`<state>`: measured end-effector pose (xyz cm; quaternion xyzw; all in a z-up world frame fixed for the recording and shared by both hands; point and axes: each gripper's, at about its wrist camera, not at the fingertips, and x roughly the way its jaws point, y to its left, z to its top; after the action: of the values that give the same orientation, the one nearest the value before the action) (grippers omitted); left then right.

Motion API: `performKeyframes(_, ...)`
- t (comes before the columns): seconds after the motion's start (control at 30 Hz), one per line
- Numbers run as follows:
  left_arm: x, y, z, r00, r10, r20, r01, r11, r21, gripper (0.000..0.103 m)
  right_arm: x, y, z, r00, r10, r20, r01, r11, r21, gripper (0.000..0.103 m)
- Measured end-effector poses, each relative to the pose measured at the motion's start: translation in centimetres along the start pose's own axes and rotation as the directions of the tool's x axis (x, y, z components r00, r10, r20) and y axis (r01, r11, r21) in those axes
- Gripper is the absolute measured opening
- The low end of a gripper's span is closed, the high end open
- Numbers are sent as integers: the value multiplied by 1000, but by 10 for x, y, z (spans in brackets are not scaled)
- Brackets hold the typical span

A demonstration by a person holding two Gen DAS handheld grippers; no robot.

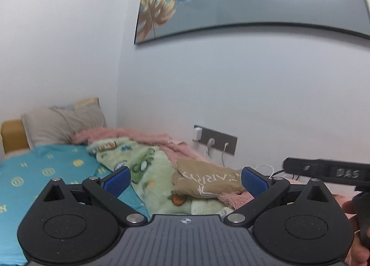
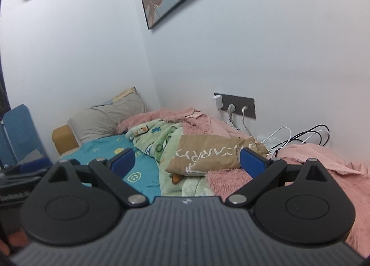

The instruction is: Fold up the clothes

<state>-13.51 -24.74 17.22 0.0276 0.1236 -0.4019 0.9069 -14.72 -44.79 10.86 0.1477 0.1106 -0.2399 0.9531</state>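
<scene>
A tan garment (image 1: 208,181) with white lettering lies crumpled on the bed, on top of a green cartoon-print blanket (image 1: 148,164) and a pink fluffy blanket (image 1: 161,139). My left gripper (image 1: 186,181) is open above the bed, short of the garment, with nothing between its blue pads (image 1: 116,179). In the right wrist view the tan garment (image 2: 208,155) lies ahead of my right gripper (image 2: 187,162), which is open and empty too. The right pad (image 2: 252,162) hides the garment's right end. The other tool's black body (image 1: 328,171) and a hand (image 1: 353,217) show at the right of the left wrist view.
A teal patterned sheet (image 1: 46,173) covers the bed's left side, with a grey pillow (image 2: 108,118) at the head. A wall socket panel (image 2: 235,104) with plugs and loose cables (image 2: 300,136) sits behind the bed. A blue chair (image 2: 18,132) stands at left.
</scene>
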Motion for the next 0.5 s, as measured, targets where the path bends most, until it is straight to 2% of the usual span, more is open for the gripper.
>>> performKeyframes(0.23, -55, -2, -27, 997, 15, 75, -15, 1000, -3, 103, -36, 18, -22, 998, -4, 55, 6, 999, -40, 99)
performKeyframes(0.3, -62, -1, -33, 997, 37, 72, -38, 999, 6, 103, -44, 21, -26, 997, -10, 75, 13, 999, -44, 99)
performKeyframes(0.5, -78, 7, -38, 995, 45, 89, -47, 999, 17, 103, -61, 30, -30, 993, -34, 112, 42, 997, -71, 99)
